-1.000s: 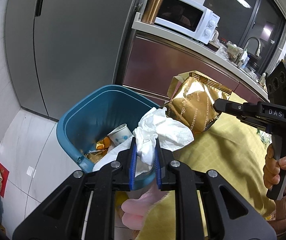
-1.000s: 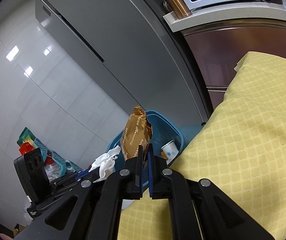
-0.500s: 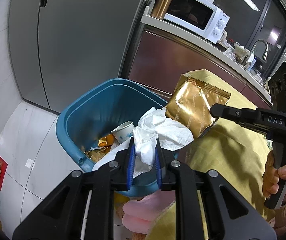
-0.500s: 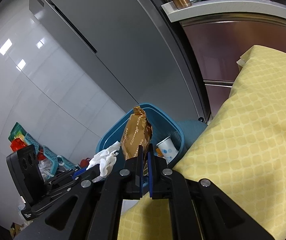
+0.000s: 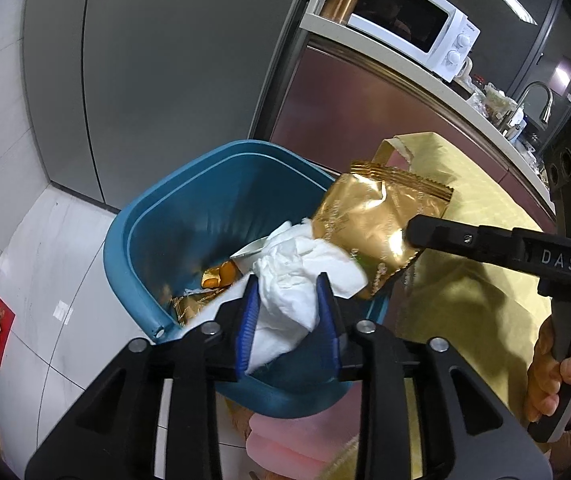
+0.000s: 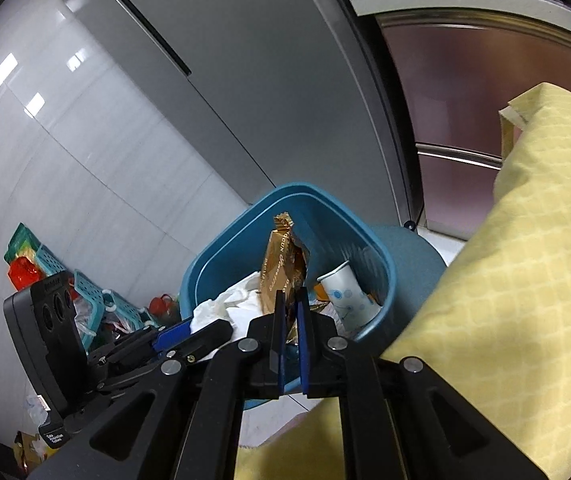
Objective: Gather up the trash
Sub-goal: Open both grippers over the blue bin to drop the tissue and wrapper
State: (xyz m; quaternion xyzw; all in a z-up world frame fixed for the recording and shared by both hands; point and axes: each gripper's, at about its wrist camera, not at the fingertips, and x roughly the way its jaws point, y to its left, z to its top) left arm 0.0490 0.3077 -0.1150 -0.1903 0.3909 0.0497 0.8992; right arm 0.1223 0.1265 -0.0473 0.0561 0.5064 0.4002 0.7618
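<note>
Grey fridge (image 5: 157,80) doors and white floor tiles sit behind a blue bin (image 5: 141,280), which stands beside a yellow cloth (image 6: 525,280).

Both my grippers are over the bin now, so the step is the drop. To do it well, I want each piece right above the open mouth before I let go, not over the rim, so nothing slides off onto the floor.

My left gripper (image 5: 287,320) is opening. The white tissue (image 5: 297,280) sits between the blue pads (image 5: 247,320) and hangs over the bin. I think it is slipping free, but the wad hides where it meets the pads, so I can't be sure.

My right gripper (image 6: 291,336) is nearly closed and pinches the bottom of the gold wrapper (image 6: 281,264). The wrapper stands up over the bin, above a paper cup (image 6: 345,296) and other trash inside.

Both grippers point down at a slant toward the bin, close side by side. A hand (image 5: 557,372) holds the right one's handle on the cloth side.
</note>
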